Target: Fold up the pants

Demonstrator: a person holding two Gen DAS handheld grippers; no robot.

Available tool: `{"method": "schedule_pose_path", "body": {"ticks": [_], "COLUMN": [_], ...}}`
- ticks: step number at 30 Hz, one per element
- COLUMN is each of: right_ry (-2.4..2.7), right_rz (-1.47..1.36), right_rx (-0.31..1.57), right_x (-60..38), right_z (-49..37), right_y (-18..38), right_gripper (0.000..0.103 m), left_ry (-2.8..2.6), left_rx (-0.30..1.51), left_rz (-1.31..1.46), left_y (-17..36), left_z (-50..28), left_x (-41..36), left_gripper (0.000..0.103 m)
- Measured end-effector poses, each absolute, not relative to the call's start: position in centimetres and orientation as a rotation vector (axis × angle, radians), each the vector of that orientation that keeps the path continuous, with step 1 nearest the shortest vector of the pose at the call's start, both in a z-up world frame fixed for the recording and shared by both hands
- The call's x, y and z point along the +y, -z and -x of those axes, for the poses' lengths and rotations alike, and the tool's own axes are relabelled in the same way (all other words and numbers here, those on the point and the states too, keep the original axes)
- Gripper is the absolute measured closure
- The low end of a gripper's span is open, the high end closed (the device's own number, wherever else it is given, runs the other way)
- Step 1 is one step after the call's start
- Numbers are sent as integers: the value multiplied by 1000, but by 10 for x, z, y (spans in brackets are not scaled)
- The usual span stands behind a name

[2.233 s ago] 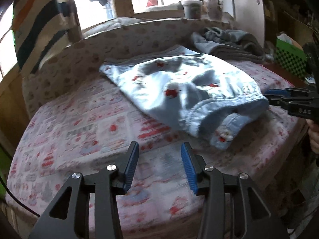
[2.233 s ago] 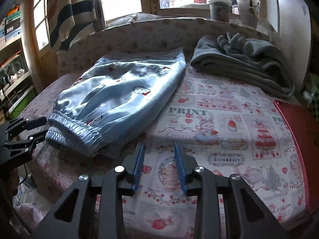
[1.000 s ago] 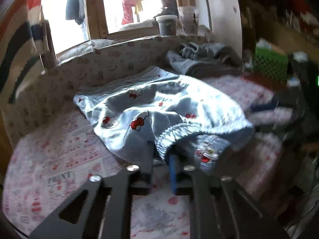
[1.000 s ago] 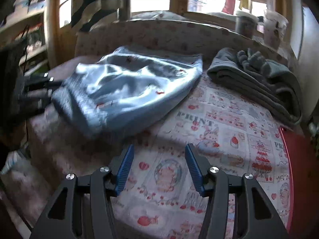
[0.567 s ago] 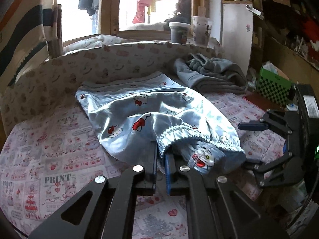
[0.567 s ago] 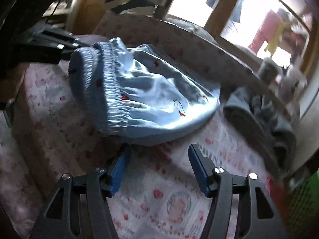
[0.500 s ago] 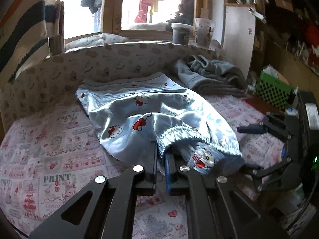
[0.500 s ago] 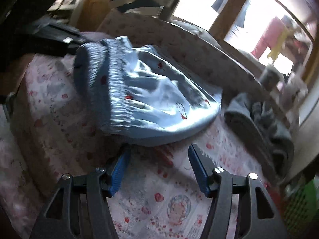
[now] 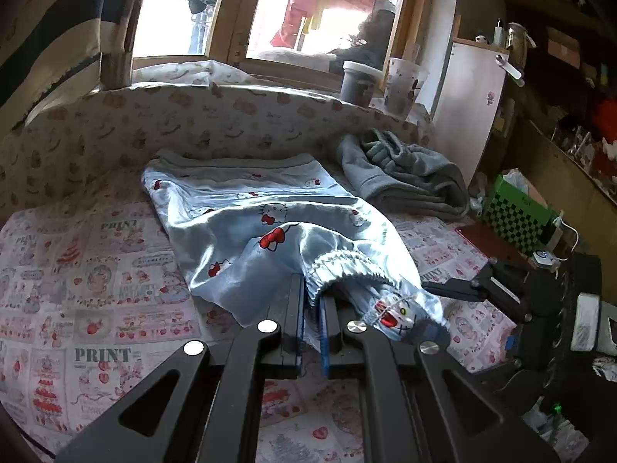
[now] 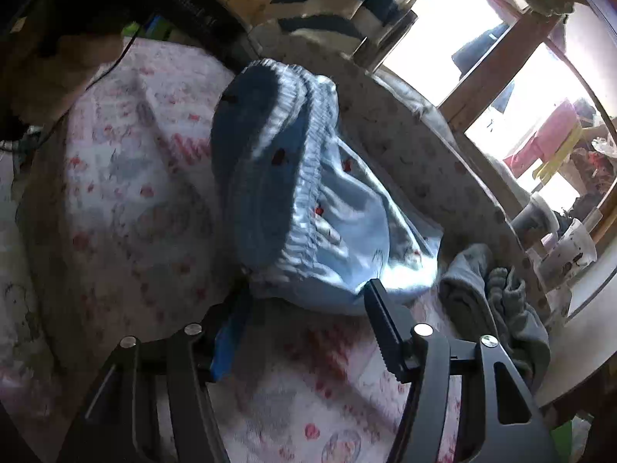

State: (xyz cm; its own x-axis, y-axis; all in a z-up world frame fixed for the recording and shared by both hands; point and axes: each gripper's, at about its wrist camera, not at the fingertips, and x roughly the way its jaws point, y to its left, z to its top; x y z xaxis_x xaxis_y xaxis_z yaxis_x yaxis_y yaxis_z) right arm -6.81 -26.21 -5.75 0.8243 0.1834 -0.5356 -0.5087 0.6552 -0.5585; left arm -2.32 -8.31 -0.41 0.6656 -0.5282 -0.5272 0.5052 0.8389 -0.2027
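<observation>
The light-blue printed pants [image 9: 246, 208] lie across the middle of the patterned worktop [image 9: 96, 270], running from the padded back wall at the upper centre of the left wrist view down to the lower centre. There the left gripper [image 9: 313, 308] has its fingers pinched almost together on the gathered elastic waistband [image 9: 343, 266], lifting that edge slightly off the cloth. In the right wrist view the right gripper [image 10: 304, 308] sits at the lower centre with its fingers about half apart; they have just been closing, and the bunched lower corner of the waistband [image 10: 293, 177] lies between them, though the blur leaves it unclear whether the pads press on the fabric yet. The likely trouble is on this right side. If the fingers close on only the slippery outer layer, the corner may slide out once both hands lift, and the pants would hang crooked from the left grip alone. The left hold takes a thin bite of the elastic, so a sharp pull could strip it free. A grey folded garment [image 9: 408, 177] lies near the pants at the right, and a wide swing could drag across it.
</observation>
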Motion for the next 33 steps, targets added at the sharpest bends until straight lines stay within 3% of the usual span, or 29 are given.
{"method": "schedule_pose_path", "body": {"ticks": [3, 7, 10, 12, 21, 32, 33], "right_ry": [-439, -472, -482, -489, -493, -548, -556], "right_rz": [697, 566, 475, 427, 259, 117, 105], "right_rx": [461, 448, 464, 477, 512, 537, 537], "right_x": [-265, -281, -292, -296, -311, -325, -327], "right_z": [66, 61, 53, 45, 12, -14, -16], "right_y": [49, 32, 22, 16, -9, -23, -24], "right_gripper": [80, 83, 84, 84, 86, 93, 93], "left_ry": [574, 567, 565, 569, 618, 538, 534], "left_rx": [611, 609, 612, 616, 563, 526, 526], "left_rz": [20, -38, -108, -135, -266, -449, -442], "left_y": [6, 11, 18, 23, 29, 23, 21], "left_z": [26, 32, 39, 43, 63, 18, 15], "left_x": [-81, -79, -81, -81, -89, -126, -127], "left_gripper": [97, 92, 74, 51, 40, 40, 48]}}
